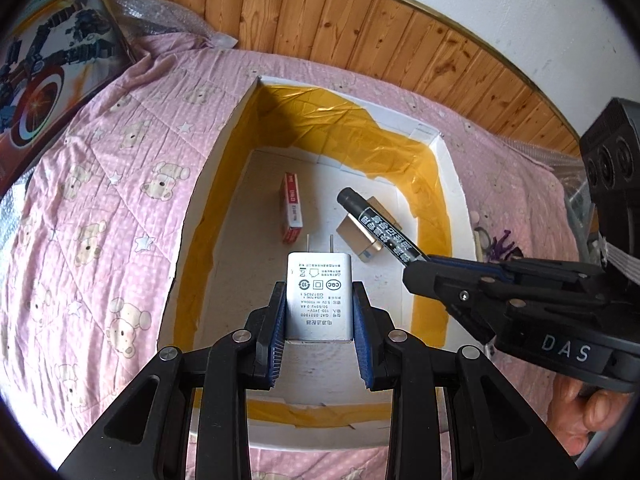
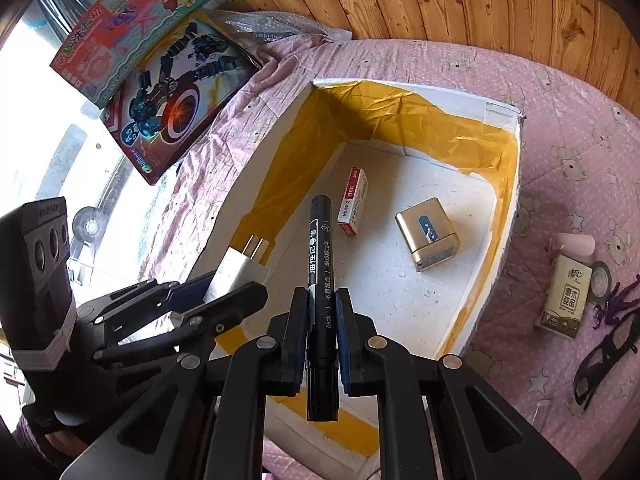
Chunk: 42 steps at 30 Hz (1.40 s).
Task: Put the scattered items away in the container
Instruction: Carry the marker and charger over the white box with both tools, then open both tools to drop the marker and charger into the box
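Observation:
A white foam box with yellow tape lining its walls sits on the pink quilt; it also shows in the right wrist view. Inside lie a red staple box and a gold cube. My left gripper is shut on a white plug charger, held over the box's near end; it also shows in the right wrist view. My right gripper is shut on a black marker, held over the box; the marker also shows in the left wrist view.
On the quilt right of the box lie a tissue pack, a pink cylinder, a tape roll, a purple figure and black glasses. Toy boxes lean at the left. A wood-panel wall runs behind.

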Available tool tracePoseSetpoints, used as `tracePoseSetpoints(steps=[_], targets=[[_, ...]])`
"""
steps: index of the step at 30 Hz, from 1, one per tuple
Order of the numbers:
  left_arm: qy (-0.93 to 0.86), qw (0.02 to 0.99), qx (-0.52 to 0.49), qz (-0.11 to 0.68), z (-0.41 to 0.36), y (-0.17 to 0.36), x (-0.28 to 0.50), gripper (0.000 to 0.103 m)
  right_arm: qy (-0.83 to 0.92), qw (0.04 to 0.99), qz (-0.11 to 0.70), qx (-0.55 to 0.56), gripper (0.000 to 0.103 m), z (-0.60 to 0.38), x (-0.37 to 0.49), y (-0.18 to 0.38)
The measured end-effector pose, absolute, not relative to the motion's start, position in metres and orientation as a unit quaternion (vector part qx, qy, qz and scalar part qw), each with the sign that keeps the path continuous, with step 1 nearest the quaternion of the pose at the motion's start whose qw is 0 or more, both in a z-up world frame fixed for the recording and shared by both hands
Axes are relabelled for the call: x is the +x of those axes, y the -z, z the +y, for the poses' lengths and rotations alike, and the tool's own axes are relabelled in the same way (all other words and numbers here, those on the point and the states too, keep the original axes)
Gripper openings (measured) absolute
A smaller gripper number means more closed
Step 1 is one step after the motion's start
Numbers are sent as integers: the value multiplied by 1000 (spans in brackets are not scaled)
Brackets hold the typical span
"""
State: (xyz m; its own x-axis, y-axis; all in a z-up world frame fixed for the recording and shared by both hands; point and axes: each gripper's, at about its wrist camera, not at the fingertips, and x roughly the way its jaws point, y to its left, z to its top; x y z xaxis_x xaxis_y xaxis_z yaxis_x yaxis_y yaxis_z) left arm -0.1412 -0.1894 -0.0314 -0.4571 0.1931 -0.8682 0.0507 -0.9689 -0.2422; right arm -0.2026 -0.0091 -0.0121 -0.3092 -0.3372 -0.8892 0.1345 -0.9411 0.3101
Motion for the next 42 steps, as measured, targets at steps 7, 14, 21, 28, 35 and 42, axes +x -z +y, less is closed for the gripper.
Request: tracePoseSetpoints(steps=[7,14,21,28,35,42], targets=[[-821,46,-561,-90,-189,45,-163,31,785,119,-101,600,15,-16,-244,32],[-786,45,-611,-86,-198,73,-185,31,769,84,-138,619,15,-10,-279,54],[-774,43,-629,-54,-196,84,-195,31,760,57,-153,629,15,-12,-304,78],[-769,43,-637,-42,-194,90,-201,31,757,28,-146,636,15,-8,-319,96],[-766,38,-642,-21,-191,92,-203,32,754,28,-150,639,16,-3,-322,101],[-770,30,-637,-12,-190,81,-195,32,758,34,-145,635,24,-3,-313,93]])
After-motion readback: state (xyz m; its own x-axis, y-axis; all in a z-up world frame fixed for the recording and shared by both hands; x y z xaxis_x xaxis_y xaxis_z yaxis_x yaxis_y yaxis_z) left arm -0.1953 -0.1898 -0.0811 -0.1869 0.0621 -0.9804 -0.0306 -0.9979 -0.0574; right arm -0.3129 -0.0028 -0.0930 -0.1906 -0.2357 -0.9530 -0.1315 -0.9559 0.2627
